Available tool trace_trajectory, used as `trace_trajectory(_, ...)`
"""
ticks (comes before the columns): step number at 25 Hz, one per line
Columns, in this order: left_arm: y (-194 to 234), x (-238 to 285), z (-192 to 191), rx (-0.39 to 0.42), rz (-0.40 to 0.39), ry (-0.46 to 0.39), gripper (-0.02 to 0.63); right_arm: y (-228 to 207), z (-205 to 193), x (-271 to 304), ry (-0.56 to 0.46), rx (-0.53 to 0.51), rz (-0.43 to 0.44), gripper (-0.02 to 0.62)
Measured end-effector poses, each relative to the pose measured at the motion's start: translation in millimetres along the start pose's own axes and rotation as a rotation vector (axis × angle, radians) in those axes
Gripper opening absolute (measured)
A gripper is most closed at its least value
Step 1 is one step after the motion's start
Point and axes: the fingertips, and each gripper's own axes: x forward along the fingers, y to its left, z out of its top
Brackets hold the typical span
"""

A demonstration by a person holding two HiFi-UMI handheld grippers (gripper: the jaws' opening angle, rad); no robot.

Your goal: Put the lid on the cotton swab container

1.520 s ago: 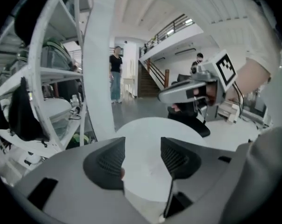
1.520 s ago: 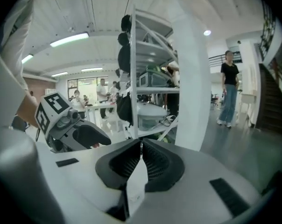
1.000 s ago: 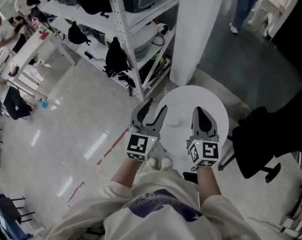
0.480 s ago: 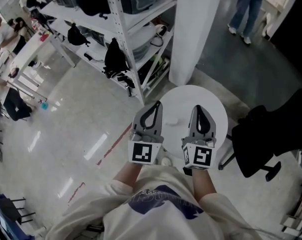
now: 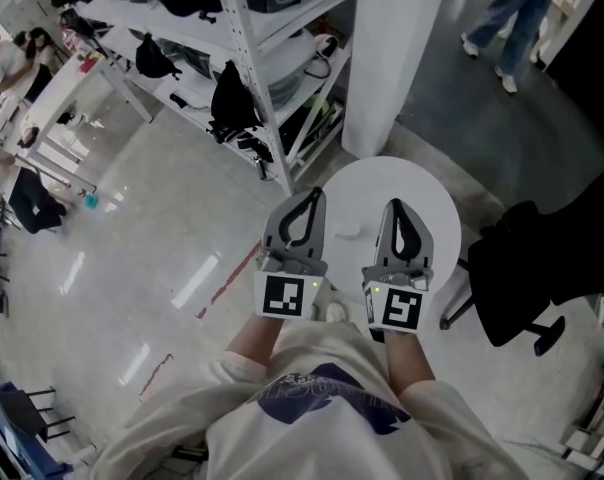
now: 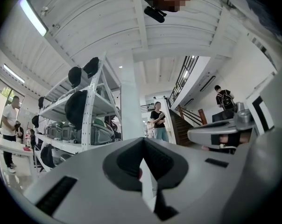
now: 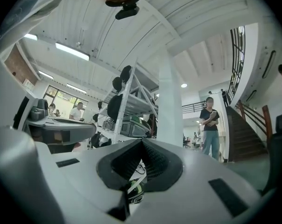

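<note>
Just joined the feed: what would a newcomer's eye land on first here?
The left gripper and right gripper, both shut and empty, are held side by side over a round white table. Behind it stand a white pillar and a white shelving rack hung with black bags.

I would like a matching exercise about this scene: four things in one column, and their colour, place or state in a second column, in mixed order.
Things:
1. table
2. chair
3. shelf
4. left gripper

Descriptions:
A. shut, nothing held
B. black, at the right of the head view
C. round and white
D. holds dark bags

Pairs: 1-C, 2-B, 3-D, 4-A
</note>
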Motion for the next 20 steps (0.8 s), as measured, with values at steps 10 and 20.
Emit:
trace_trajectory(10, 2.4, -1.0, -5.1, -0.016, -0.004, 0.011, -0.002, 7.9, 0.2, 4.5, 0.021, -0.031, 0.001, 0.006)
trace_trajectory(20, 6.3, -1.3, -10.1, -0.011, -0.008, 0.027, -0.002, 3.4, 0.7, 7.5, 0.031, -0.043, -0.020, 0.006)
